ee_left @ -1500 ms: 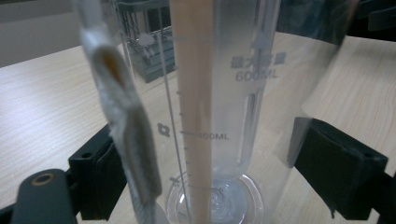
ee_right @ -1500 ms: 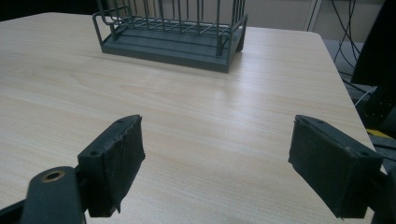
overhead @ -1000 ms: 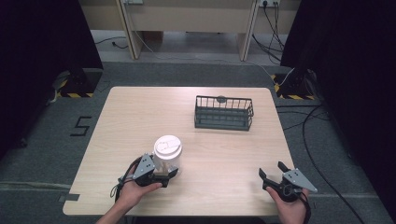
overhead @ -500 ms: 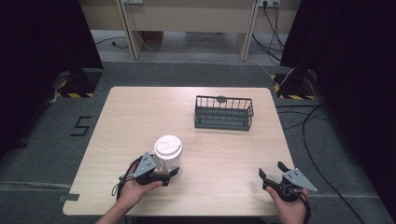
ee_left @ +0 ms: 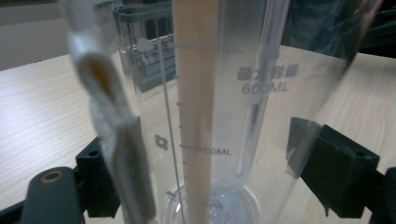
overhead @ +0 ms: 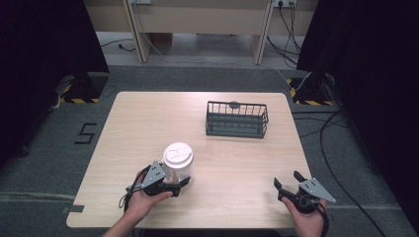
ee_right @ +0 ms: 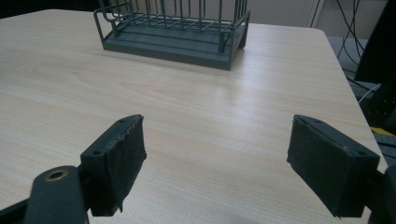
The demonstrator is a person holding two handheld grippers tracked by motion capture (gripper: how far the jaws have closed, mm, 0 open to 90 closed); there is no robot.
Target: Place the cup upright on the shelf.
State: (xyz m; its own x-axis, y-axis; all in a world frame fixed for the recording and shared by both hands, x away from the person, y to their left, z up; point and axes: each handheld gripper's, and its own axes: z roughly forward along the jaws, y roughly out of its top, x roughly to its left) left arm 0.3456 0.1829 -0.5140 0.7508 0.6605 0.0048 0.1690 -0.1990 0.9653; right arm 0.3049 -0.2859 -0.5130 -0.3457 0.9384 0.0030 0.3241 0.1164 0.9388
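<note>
The left gripper [overhead: 179, 183] brackets the clear lidded cup [overhead: 177, 163] on the bench [overhead: 148, 123], well short of the wire basket [overhead: 236, 119], its grip seemingly not yet closed, so lifting remains, while the right gripper [overhead: 288, 184] waits wide open, empty.

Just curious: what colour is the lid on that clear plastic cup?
White; the lid shows best in the high view.
</note>
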